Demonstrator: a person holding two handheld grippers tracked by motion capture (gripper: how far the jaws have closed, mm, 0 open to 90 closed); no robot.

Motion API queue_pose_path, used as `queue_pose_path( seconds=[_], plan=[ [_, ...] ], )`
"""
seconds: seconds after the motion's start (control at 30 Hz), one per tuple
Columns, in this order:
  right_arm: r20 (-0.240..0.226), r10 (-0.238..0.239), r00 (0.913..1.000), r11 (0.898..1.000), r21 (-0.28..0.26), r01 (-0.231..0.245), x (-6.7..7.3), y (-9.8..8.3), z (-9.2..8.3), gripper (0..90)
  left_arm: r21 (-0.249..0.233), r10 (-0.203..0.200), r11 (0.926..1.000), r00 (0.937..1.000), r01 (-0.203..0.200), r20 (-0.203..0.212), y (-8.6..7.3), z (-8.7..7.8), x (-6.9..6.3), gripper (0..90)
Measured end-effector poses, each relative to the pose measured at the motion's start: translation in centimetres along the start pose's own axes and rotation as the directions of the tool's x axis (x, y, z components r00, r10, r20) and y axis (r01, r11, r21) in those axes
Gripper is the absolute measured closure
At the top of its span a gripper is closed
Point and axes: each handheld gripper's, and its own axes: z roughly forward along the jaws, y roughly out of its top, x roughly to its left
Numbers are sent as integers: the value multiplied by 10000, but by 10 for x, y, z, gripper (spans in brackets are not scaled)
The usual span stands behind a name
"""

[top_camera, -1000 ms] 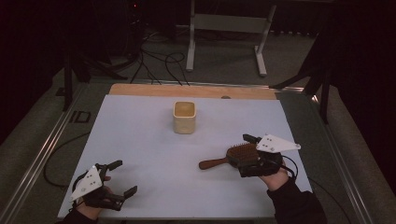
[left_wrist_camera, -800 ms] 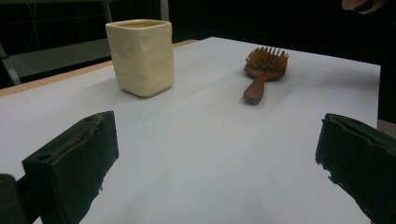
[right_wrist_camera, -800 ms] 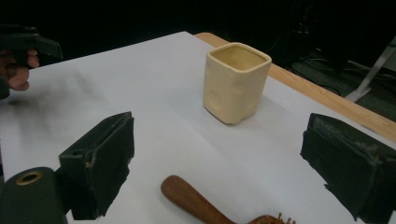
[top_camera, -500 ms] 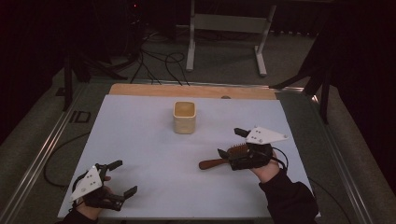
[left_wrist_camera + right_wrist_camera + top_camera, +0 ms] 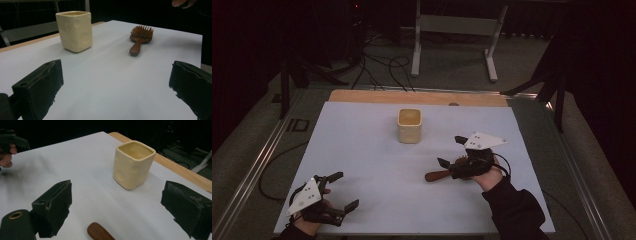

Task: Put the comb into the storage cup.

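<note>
My right hand-held gripper point(image 5: 451, 151) hangs wide open over the brush point(image 5: 139, 38); I should centre on its handle before closing, left hand-held gripper point(image 5: 343, 190) idle, wide.

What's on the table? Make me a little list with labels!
cup: cream square cup, upright, toward the far middle of the table
brush: brown wooden hairbrush, lying flat with bristles up, handle end between the right tongs' jaws
right tongs: open, over the brush
left tongs: open, near the front left corner, holding nothing
table: white sheet with a wooden strip along the far edge
</note>
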Motion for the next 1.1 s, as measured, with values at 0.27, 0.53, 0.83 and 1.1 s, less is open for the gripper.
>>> queue_pose_path(
  seconds=[0.27,0.53,0.83,1.1],
  plan=[
    [-55,169,9998,9997,199,-168,-1,-1,11,93,-9,3,10000,10000,-3,13,0,0,0,0],
    [-122,133,9998,9985,530,-127,1,-5,26,93,1,7,10000,10000,-7,26,0,0,0,0],
    [-204,79,9998,9959,903,-60,5,-13,44,115,-29,2,10000,10000,-2,31,0,0,0,0],
    [-428,308,9986,9921,1231,-253,8,-19,59,183,-39,2,10000,10000,-2,56,0,0,-1,0]
  ],
)
